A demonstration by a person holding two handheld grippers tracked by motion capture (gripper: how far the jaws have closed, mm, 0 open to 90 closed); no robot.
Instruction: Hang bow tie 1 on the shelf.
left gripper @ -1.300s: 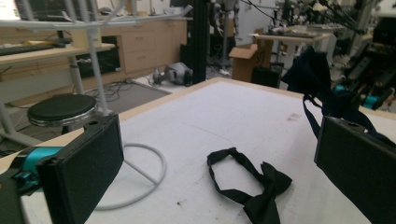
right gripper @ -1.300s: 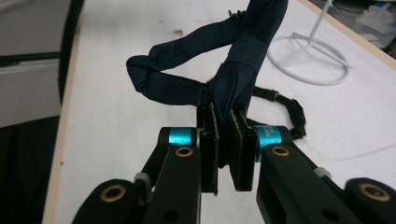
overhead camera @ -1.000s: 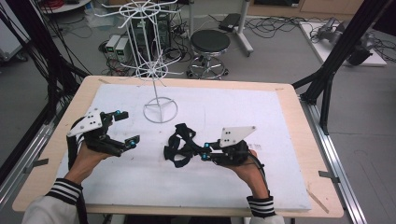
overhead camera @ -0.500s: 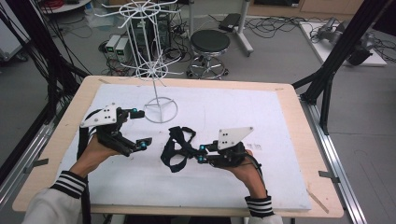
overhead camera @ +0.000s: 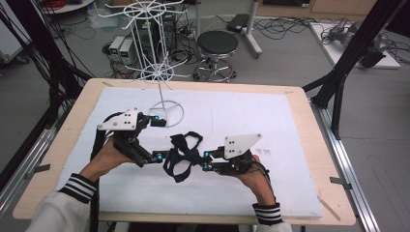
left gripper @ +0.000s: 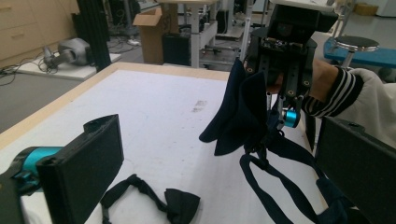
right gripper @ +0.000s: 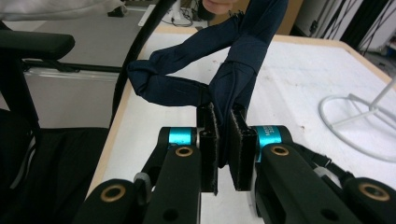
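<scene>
Navy fabric, a bow tie point(overhead camera: 183, 155) with its strap loops, is held just above the white sheet of the bench point(overhead camera: 290, 130), in the middle of its near half. The right claw point(overhead camera: 206, 161) is clamped on one wing of the bow tie; in the right gripper view the cloth point(right gripper: 223, 88) is seen pinched between the two black pads, with the rest rising beyond them. The left claw point(overhead camera: 155, 138) is spread wide, with nothing between its jaws, and is placed just to the left of the hanging strap. In the left gripper view a second, black bow tie point(left gripper: 159, 198) is seen lying flat on the bench below, and the navy one point(left gripper: 243, 116) dangles from the other claw.

The step in hand is judged to be a handover or a two-handed hold: the tie is lifted by one claw and the strap is approached by the other. The white wire stand point(overhead camera: 159, 77) at the far left of the bench is the probable destination. For the next move, the open claw must be brought around a strap loop and closed there, so that the loop can be spread and hooked over an arm of the stand.
</scene>
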